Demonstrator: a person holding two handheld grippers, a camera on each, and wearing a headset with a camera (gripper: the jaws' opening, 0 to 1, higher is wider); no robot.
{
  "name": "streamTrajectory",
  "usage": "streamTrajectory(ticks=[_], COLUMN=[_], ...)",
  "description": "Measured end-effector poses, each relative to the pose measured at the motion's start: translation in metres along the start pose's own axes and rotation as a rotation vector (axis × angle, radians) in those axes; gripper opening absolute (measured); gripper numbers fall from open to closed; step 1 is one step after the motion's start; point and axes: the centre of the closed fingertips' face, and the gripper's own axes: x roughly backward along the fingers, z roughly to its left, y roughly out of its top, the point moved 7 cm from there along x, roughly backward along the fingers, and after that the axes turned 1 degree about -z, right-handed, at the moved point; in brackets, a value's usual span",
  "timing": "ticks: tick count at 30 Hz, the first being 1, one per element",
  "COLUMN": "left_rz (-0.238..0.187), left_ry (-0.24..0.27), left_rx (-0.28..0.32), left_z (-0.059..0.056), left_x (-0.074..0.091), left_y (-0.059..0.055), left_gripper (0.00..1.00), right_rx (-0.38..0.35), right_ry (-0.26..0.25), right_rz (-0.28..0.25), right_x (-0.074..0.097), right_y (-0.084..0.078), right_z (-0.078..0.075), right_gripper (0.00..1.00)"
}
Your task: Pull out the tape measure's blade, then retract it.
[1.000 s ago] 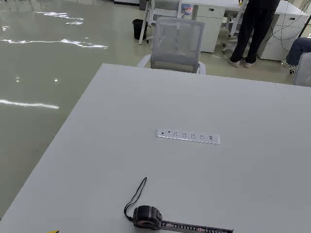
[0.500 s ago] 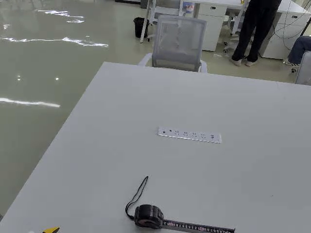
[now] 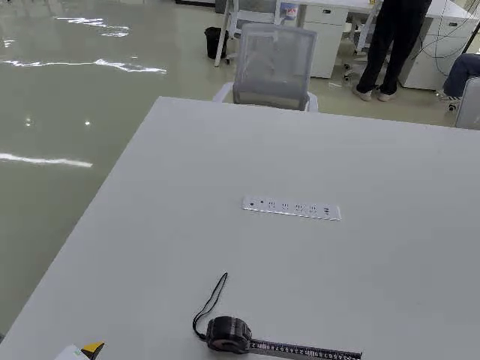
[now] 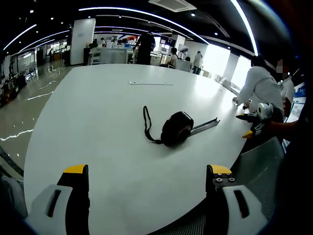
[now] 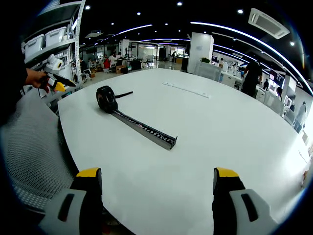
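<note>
The black tape measure (image 3: 227, 334) lies near the table's front edge, its wrist strap (image 3: 210, 302) looped behind it. Its blade (image 3: 306, 350) is drawn out flat along the table to the right. In the left gripper view the case (image 4: 177, 128) lies ahead of my open left gripper (image 4: 146, 175), well apart from it. In the right gripper view the blade (image 5: 144, 129) runs from the case (image 5: 105, 98) toward my open right gripper (image 5: 156, 182), its end short of the jaws. Neither gripper holds anything. A yellow fingertip (image 3: 94, 348) shows at the head view's bottom left.
A white power strip (image 3: 291, 208) lies flat mid-table on the white table (image 3: 187, 187). A grey mesh chair (image 3: 274, 67) stands at the far edge, and a person (image 3: 394, 45) stands beyond it by desks. Shiny floor drops off left of the table.
The yellow-tipped gripper at the bottom left has come a little further into the head view. The tape measure and its drawn-out blade have stayed where they were.
</note>
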Motion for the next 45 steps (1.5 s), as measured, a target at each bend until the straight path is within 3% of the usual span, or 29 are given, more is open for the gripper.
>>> streamTrajectory(ticks=[13, 19, 26, 34, 45], left_rz=[-0.025, -0.003, -0.008, -0.031, -0.038], left_ry=[-0.027, -0.050, -0.072, -0.051, -0.044], left_rx=[-0.041, -0.051, -0.068, -0.044, -0.084], left_z=[-0.025, -0.038, -0.052, -0.059, -0.079], left_x=[-0.017, -0.030, -0.041, -0.053, -0.073], left_y=[0.019, 0.021, 0.026, 0.034, 0.041], left_gripper=[0.99, 0.99, 0.99, 0.99, 0.99], right_rx=[0.015, 0.023, 0.029, 0.044, 0.078], right_ry=[0.012, 0.022, 0.029, 0.036, 0.064], right_rz=[0.005, 0.007, 0.003, 0.016, 0.029], right_x=[-0.010, -0.017, -0.022, -0.032, -0.043], right_y=[0.003, 0.005, 0.008, 0.012, 0.012], right_z=[-0.011, -0.012, -0.012, -0.016, -0.020], right_gripper=[0.95, 0.93, 0.90, 0.88, 0.83])
